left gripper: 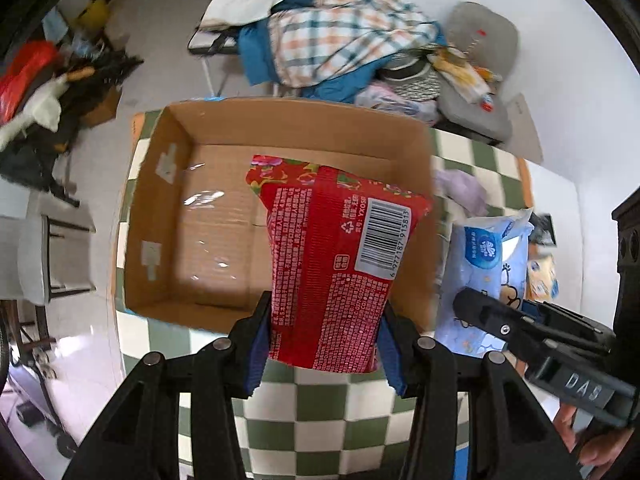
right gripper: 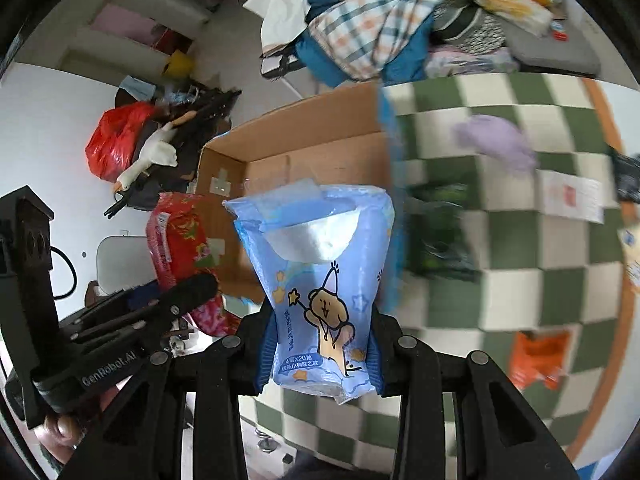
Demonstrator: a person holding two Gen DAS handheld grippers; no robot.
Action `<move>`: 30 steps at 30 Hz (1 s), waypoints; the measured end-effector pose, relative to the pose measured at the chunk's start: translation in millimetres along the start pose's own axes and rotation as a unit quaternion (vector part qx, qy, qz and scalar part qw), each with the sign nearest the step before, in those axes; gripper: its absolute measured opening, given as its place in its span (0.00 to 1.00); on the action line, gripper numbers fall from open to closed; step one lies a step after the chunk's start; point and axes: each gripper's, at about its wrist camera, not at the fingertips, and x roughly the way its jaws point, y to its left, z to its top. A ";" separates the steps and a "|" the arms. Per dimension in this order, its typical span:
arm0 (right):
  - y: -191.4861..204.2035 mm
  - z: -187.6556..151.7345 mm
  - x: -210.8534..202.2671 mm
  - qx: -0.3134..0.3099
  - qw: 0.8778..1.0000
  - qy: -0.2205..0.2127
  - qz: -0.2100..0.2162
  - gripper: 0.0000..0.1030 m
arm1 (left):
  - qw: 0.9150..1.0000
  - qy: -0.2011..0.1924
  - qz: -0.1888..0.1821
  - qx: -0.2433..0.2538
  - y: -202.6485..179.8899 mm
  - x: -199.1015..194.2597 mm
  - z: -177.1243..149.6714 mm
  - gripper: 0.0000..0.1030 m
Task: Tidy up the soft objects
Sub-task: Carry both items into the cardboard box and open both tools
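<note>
Keep left gripper (left gripper: 324, 344) jaws pinching red tissue pack (left gripper: 336, 264), right gripper (right gripper: 318, 354) jaws pinching blue tissue pack (right gripper: 320, 280); lower both over cardboard box (left gripper: 160, 208) floor before letting go

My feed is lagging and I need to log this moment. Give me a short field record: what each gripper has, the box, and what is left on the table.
left gripper: shut on red tissue pack, held above the box
right gripper: shut on blue tissue pack, beside the box
cardboard box: open, nothing visible inside
table: green and white checked cloth
left on table: purple cloth, orange packet, white paper; other items too blurred to name
</note>
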 end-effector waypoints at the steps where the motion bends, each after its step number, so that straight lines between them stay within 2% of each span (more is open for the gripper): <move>1: 12.9 7.8 12.4 -0.005 1.000 0.003 -0.006 0.38 | 1.000 0.006 -0.002 -0.006 11.7 7.0 10.6 0.43; 5: 44.1 37.9 59.7 -0.009 0.999 0.014 -0.031 0.38 | 0.999 0.035 -0.013 -0.024 54.7 41.0 53.7 0.43; 9: 57.3 65.4 107.8 -0.008 0.998 0.032 -0.055 0.38 | 0.997 0.062 -0.025 -0.031 76.8 73.8 81.3 0.43; 15: 50.4 101.7 168.9 -0.002 0.995 0.053 -0.085 0.39 | 0.994 0.094 -0.041 -0.027 87.1 111.4 103.8 0.43; 20: 40.5 119.8 195.9 0.001 0.993 0.064 -0.100 0.43 | 0.992 0.115 -0.041 -0.021 85.8 132.8 114.4 0.43; 23: 32.5 129.4 203.9 0.006 0.992 0.066 -0.110 0.54 | 0.990 0.129 -0.056 -0.032 90.1 138.9 116.6 0.45; 24: 28.8 132.0 205.7 0.009 0.991 0.067 -0.112 0.61 | 0.990 0.128 -0.056 -0.032 91.5 137.8 116.3 0.47; 25: 26.8 132.9 204.9 0.012 0.992 0.065 -0.111 0.69 | 0.990 0.125 -0.055 -0.030 91.7 136.5 116.1 0.52; 30: 27.2 130.7 195.5 0.007 0.992 0.060 -0.108 0.85 | 0.995 0.092 -0.030 -0.016 94.8 118.0 111.4 0.76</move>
